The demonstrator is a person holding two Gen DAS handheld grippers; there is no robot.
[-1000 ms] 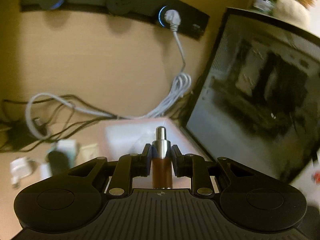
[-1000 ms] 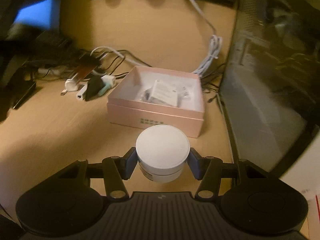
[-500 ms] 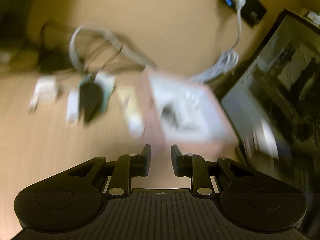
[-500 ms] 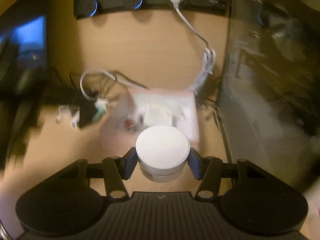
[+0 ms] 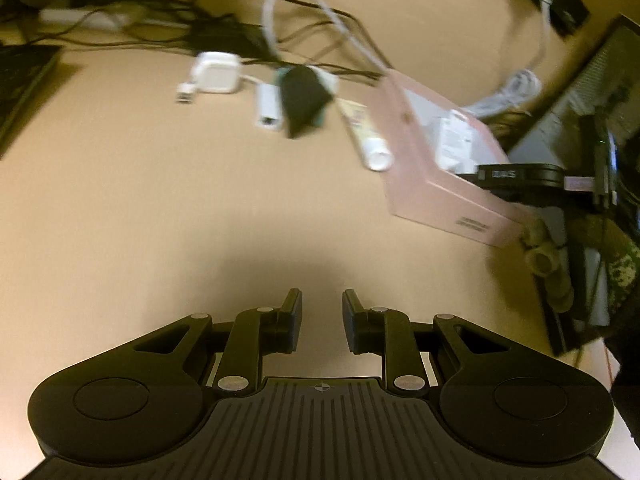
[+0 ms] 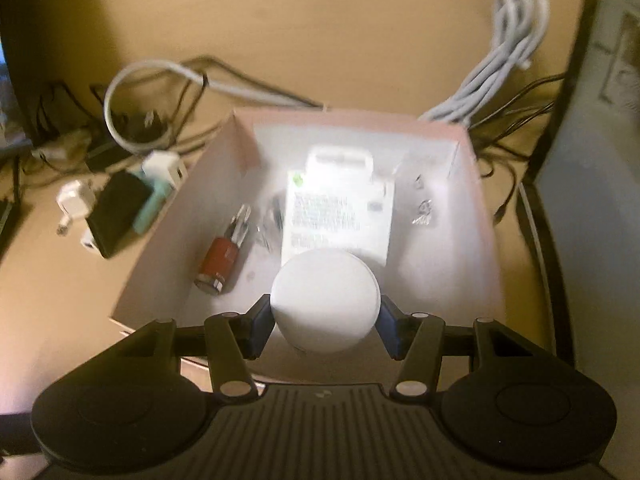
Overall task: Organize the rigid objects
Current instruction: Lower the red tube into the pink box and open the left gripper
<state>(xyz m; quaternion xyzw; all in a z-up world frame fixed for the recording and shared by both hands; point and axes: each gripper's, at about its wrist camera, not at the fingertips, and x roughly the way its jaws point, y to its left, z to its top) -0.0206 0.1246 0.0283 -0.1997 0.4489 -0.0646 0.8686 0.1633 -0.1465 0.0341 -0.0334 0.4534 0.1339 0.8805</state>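
Note:
My right gripper [image 6: 325, 330] is shut on a round white puck-shaped device [image 6: 325, 304] and holds it over the near part of the open pink box [image 6: 180, 220]. Inside the box lie a brown cylinder with a metal tip [image 6: 224, 254], a white labelled packet [image 6: 340, 216] and small clear bags. My left gripper [image 5: 322, 320] is open and empty above bare desk. In its view the pink box [image 5: 436, 192] sits at the right, with the other gripper's black body [image 5: 520, 178] over it.
Left of the box lie a white tube [image 5: 366, 136], a black wedge-shaped adapter [image 5: 302, 98], a small white dongle [image 5: 267, 110] and a square white charger [image 5: 216, 74]. Tangled cables [image 5: 320, 12] run along the back. A dark mesh computer case [image 6: 592, 160] stands at the right.
My left gripper has let go of the brown cylinder, which now lies in the box, and has pulled back left over the desk. My right gripper has carried the white puck forward over the box.

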